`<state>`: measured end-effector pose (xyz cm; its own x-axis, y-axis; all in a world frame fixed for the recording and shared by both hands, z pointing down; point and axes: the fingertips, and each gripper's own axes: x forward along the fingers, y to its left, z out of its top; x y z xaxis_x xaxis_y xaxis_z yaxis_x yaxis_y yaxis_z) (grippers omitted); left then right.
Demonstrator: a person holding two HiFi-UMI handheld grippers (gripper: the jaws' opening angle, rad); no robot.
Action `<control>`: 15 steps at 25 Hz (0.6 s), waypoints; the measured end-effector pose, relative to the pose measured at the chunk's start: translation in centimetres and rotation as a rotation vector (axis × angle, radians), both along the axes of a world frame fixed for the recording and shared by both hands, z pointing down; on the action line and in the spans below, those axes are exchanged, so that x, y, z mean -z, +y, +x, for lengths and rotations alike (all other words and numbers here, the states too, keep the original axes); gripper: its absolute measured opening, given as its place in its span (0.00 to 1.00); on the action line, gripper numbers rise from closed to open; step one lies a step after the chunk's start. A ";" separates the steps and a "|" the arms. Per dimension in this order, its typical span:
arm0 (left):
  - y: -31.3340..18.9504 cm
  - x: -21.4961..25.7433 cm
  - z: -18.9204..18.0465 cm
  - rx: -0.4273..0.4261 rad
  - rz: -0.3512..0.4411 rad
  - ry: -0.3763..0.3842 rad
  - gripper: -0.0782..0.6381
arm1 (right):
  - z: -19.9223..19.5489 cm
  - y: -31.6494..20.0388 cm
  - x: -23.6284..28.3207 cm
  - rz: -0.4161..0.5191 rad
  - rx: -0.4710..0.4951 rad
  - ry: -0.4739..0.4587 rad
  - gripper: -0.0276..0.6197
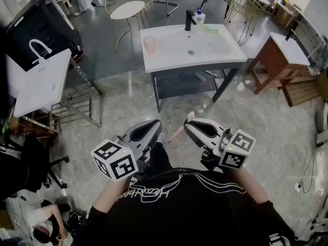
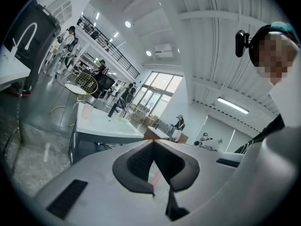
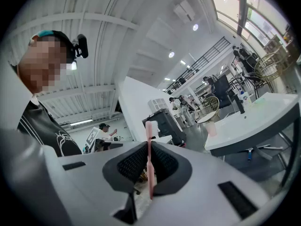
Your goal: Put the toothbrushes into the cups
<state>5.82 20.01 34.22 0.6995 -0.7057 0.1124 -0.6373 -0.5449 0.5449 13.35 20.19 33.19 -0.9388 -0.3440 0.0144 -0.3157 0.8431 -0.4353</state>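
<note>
My right gripper (image 1: 188, 124) is shut on a pink toothbrush (image 1: 178, 133) and held level, close in front of the person's body. In the right gripper view the toothbrush (image 3: 150, 164) stands upright between the pads, its white bristle head above the jaws. My left gripper (image 1: 156, 123) is beside it, jaws shut with nothing held; in the left gripper view the pads of this gripper (image 2: 153, 145) meet at the tip. A pink cup (image 1: 149, 44) stands on the left part of the white washbasin (image 1: 220, 47), well ahead across the floor. The same cup (image 3: 211, 128) shows far off.
A black faucet (image 1: 189, 20) and a soap bottle (image 1: 199, 17) stand at the basin's back edge. A second white basin on a metal rack (image 1: 43, 81) is at the left, a wooden cabinet (image 1: 279, 60) at the right. A person (image 1: 43, 227) sits on the floor at lower left.
</note>
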 end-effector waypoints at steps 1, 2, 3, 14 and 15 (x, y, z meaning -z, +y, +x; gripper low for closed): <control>0.0 -0.1 0.0 0.001 -0.001 0.000 0.12 | 0.0 0.0 -0.1 0.000 0.002 0.000 0.11; 0.0 -0.1 0.0 0.002 -0.002 0.001 0.12 | -0.1 0.0 -0.1 0.001 0.003 -0.001 0.11; 0.0 -0.2 0.0 0.003 -0.002 0.001 0.12 | -0.1 -0.1 -0.2 0.000 0.004 -0.001 0.11; -2.5 -1.3 -1.4 0.005 -0.024 0.014 0.12 | -1.5 -2.5 -1.0 -0.016 0.004 0.003 0.11; -2.8 -1.4 -1.6 0.003 -0.027 0.015 0.12 | -1.7 -2.9 -1.0 -0.020 0.002 0.000 0.11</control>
